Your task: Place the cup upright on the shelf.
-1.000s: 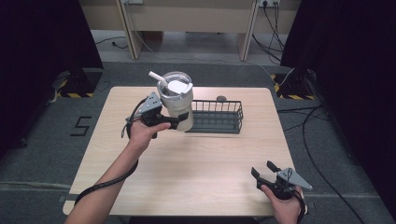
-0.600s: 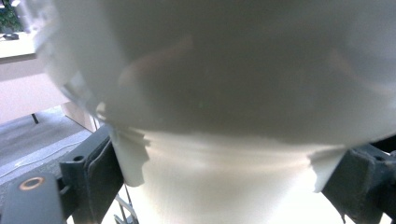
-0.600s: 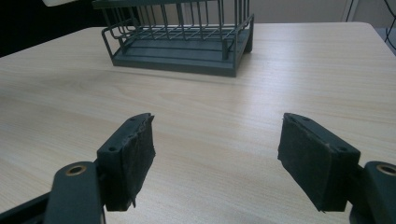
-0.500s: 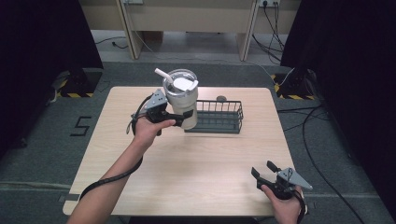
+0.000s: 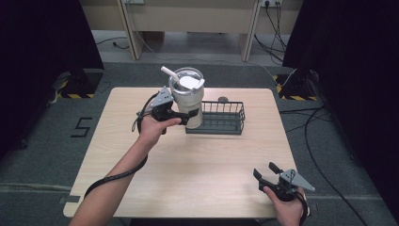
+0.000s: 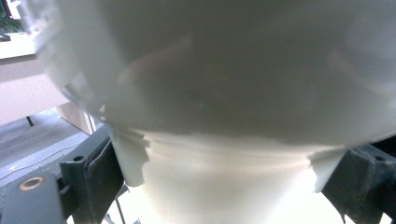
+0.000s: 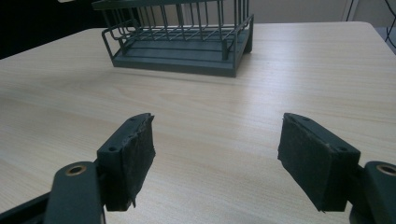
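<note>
Tumbler [image 5: 187, 96] lifted higher, clamped in left tongs [image 5: 188, 116].

Even overhead light falls on the pale table [image 5: 197, 188], while the room's sides sink into black. In the left gripper view the tumbler [image 6: 224, 93] is a blown-out, unfocused blur. In the right gripper view the basket [image 7: 180, 39] is slightly soft.
</note>
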